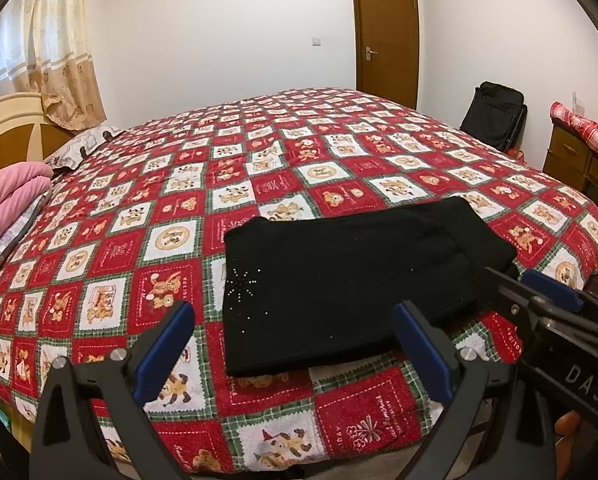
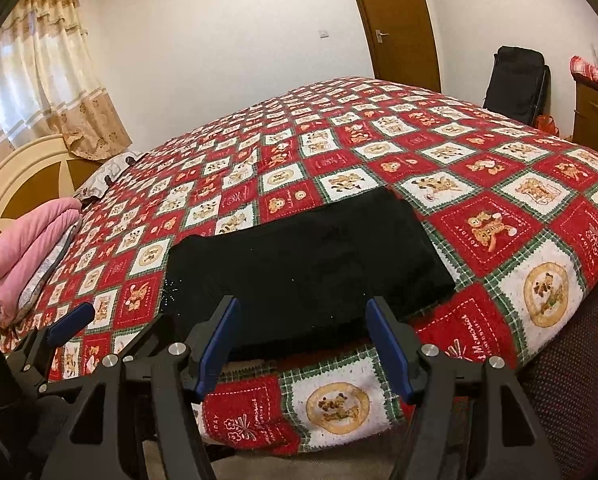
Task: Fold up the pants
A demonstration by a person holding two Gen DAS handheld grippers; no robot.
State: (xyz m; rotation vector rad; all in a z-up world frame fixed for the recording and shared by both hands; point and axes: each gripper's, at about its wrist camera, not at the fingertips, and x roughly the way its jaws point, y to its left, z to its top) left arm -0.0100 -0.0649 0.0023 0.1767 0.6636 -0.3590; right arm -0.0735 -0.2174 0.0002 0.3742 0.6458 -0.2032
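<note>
Black pants (image 1: 351,280) lie folded into a flat rectangle on the red patchwork bedspread (image 1: 219,184) near the bed's front edge; small rhinestones show at their left end. They also show in the right wrist view (image 2: 307,264). My left gripper (image 1: 295,316) is open and empty, held just in front of the pants' near edge. My right gripper (image 2: 299,320) is open and empty, also just in front of the pants. The right gripper shows at the right of the left wrist view (image 1: 539,292); the left gripper's blue fingertip (image 2: 71,322) shows at the left of the right wrist view.
A pink folded blanket (image 1: 7,200) and a pillow (image 1: 83,148) lie at the headboard end on the left. A brown door (image 1: 385,32), a black bag (image 1: 495,114) and a wooden dresser (image 1: 575,160) stand beyond the bed on the right.
</note>
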